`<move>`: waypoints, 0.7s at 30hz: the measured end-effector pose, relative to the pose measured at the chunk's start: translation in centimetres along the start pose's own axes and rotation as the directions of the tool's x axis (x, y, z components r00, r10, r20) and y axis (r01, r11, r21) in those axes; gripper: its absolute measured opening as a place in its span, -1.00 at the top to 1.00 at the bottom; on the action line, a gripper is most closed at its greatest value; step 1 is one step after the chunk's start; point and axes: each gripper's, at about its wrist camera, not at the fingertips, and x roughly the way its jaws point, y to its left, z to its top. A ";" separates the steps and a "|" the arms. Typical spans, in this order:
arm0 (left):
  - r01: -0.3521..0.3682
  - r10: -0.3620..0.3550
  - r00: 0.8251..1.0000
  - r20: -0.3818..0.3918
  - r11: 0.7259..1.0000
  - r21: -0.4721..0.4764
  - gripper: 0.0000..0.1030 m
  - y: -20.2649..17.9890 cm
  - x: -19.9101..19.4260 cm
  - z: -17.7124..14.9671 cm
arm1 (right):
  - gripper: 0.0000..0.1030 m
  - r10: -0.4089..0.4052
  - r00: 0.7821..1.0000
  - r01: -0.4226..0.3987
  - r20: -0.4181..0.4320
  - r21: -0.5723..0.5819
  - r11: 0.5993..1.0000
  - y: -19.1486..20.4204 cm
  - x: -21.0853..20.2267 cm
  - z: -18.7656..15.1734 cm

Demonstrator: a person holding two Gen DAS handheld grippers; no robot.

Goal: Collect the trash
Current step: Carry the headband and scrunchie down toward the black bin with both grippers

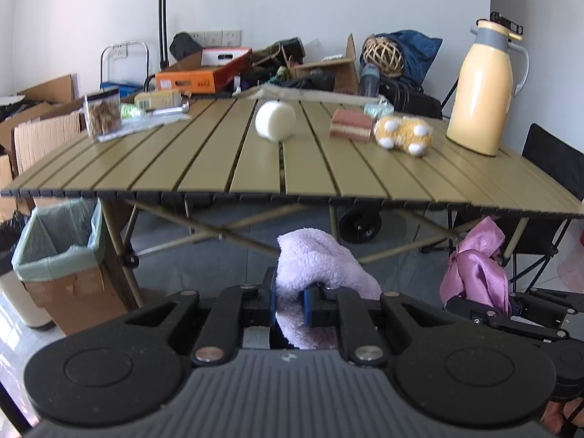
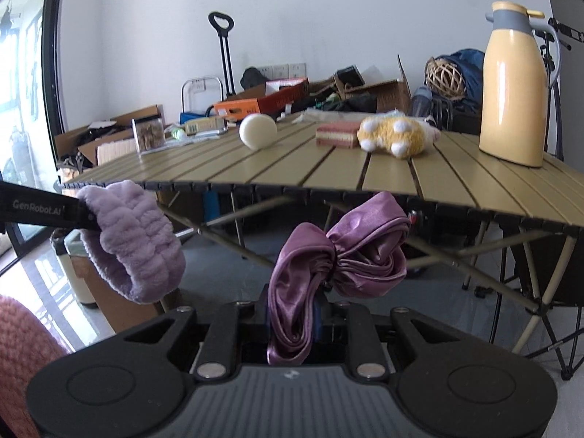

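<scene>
My left gripper [image 1: 289, 301] is shut on a fluffy lilac headband [image 1: 317, 266], held in front of and below the table's near edge. From the right wrist view that headband [image 2: 135, 241] hangs at the left from the left gripper's black fingers [image 2: 78, 213]. My right gripper [image 2: 294, 315] is shut on a shiny purple satin scrunchie [image 2: 343, 255], also below the table edge; it shows at the right of the left wrist view as satin scrunchie [image 1: 474, 266]. A cardboard bin with a pale green liner [image 1: 58, 248] stands on the floor at the left, under the table's corner.
The olive slatted folding table [image 1: 255, 171] carries a white roll [image 1: 275, 120], a pink sponge block [image 1: 350, 126], a yellow plush toy [image 1: 403, 135], a tall yellow thermos jug [image 1: 481, 87] and a clear jar [image 1: 103, 115]. Boxes and bags crowd the wall behind. A black chair [image 1: 551, 182] stands right.
</scene>
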 end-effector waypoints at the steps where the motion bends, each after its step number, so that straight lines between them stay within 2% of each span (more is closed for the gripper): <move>1: 0.000 0.000 1.000 -0.008 1.000 -0.001 0.74 0.1 0.1 -0.3 | 0.63 -0.004 1.000 0.004 -0.013 -0.002 1.000 0.1 0.1 -0.3; 11: -0.019 0.019 0.995 -0.096 1.000 0.001 0.74 1.1 2.7 -3.6 | 0.63 -0.045 0.989 0.045 -0.138 -0.007 0.999 -0.5 1.6 -2.9; 21: -0.059 0.055 0.982 -0.178 0.998 -0.013 0.74 2.5 5.1 -5.6 | 0.63 -0.085 0.967 0.101 -0.241 0.055 0.993 -2.5 2.9 -5.0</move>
